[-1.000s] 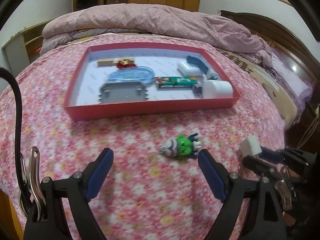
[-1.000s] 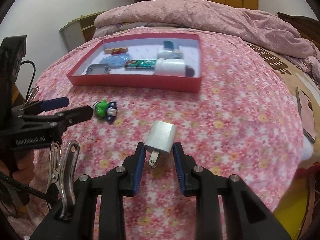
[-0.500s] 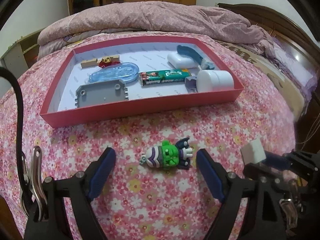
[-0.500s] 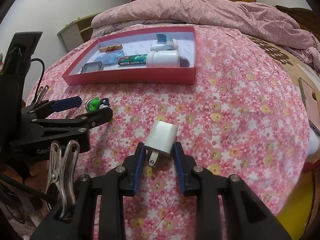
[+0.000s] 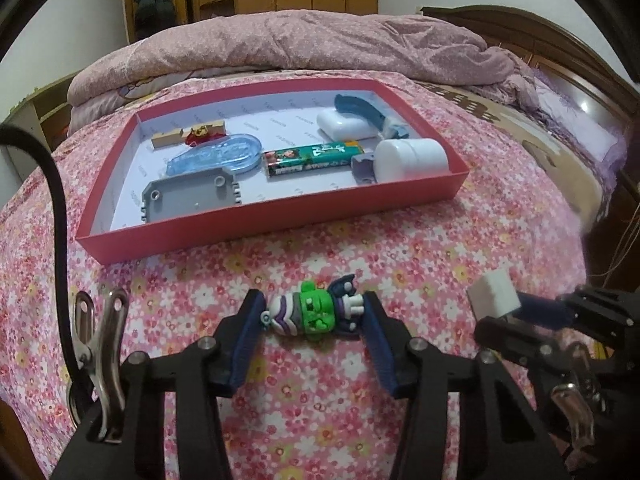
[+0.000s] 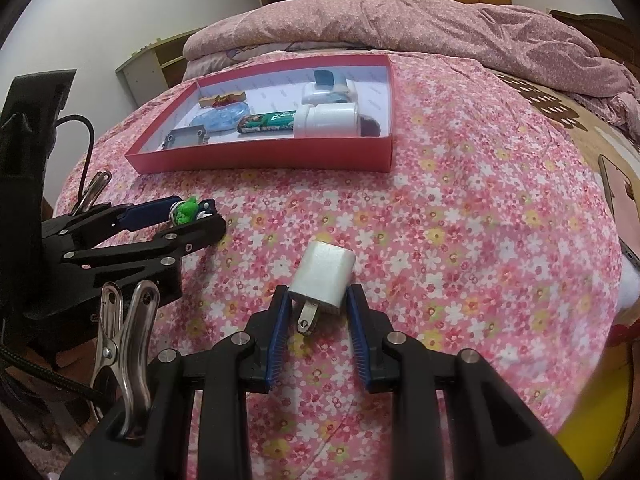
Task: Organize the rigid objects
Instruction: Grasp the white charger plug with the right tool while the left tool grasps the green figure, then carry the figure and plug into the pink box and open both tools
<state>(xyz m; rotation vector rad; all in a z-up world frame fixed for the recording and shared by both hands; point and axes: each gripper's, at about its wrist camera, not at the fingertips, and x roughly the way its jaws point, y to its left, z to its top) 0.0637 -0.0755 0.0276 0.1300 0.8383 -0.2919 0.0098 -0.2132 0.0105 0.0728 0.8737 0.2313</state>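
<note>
Green-faced, the small hard plastic toy figure (image 5: 316, 314) lies lengthwise between your left gripper (image 5: 310, 322)'s blue pads, whose jaws are closing on its head and feet; contact looks just made, though you cannot be sure. It should be light, stiff and a bit slick, so squeeze the ends squarely. Your right gripper (image 6: 320, 312) clamps the white plastic plug adapter (image 6: 324, 278) by its sides. Ahead sits the red cardboard tray (image 5: 280, 220). The toy's underside stays hidden against the bedspread.
</note>
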